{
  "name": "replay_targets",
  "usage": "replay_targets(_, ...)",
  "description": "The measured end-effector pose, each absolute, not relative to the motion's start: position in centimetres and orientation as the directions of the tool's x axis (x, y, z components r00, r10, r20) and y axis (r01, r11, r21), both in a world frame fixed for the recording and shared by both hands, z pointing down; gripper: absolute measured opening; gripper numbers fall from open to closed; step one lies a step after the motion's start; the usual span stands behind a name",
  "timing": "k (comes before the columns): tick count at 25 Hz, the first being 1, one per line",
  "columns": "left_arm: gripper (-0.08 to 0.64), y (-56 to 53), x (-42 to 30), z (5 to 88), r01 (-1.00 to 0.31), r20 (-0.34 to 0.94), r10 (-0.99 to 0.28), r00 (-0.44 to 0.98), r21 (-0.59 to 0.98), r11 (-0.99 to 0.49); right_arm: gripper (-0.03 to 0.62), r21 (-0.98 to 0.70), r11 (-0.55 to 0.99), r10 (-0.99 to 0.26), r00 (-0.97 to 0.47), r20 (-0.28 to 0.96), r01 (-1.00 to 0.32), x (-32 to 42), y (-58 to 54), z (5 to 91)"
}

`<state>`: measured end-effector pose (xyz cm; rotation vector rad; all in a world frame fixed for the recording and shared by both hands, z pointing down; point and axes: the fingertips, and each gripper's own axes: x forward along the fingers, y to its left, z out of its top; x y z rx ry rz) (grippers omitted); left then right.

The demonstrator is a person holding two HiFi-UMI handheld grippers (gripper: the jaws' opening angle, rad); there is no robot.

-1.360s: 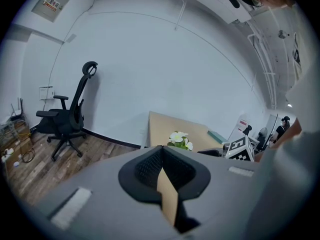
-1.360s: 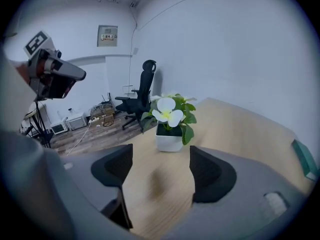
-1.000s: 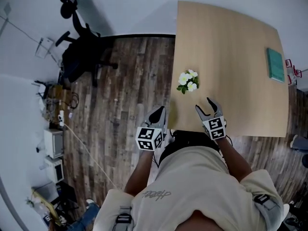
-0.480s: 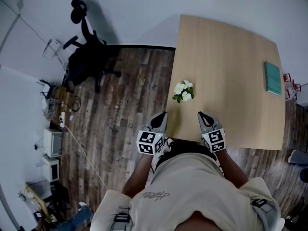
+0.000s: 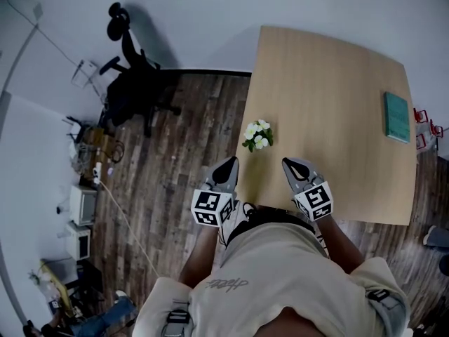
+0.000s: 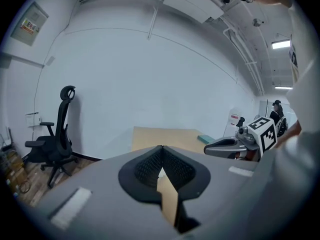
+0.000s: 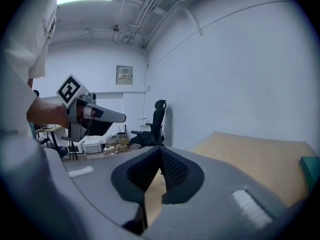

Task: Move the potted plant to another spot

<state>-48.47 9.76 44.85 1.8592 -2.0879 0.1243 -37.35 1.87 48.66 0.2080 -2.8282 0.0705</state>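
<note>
potted plant [image 5: 257, 135] on table [image 5: 337, 104], shirt print [image 5: 228, 283] illegible

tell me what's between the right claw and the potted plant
Nothing sits there. In the head view only bare tabletop separates the right claw from the potted plant.

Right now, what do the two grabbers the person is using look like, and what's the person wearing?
Both the left gripper and right gripper are grey, beak-shaped, with black dimpled pads. Each carries a white cube with black square markers. The person wears a beige short-sleeved shirt.
</note>
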Motion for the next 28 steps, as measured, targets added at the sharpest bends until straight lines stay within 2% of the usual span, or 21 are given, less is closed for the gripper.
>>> replay_targets(16, 0.017, 7.2, -46.5, 39.8, -0.995, 0.214, -0.976, -0.038, 0.078, 0.056, 0.002, 0.024, 0.979, -0.203, -0.972, 0.116, -0.202, -36.4, -0.5, 39.8)
replay_targets(28, 0.017, 6.7, -47.5, 37.7, -0.998, 0.188, -0.981, -0.039, 0.031, 0.046, 0.002, 0.001, 0.97, -0.242, -0.969, 0.042, -0.242, -35.1, -2.0, 36.2)
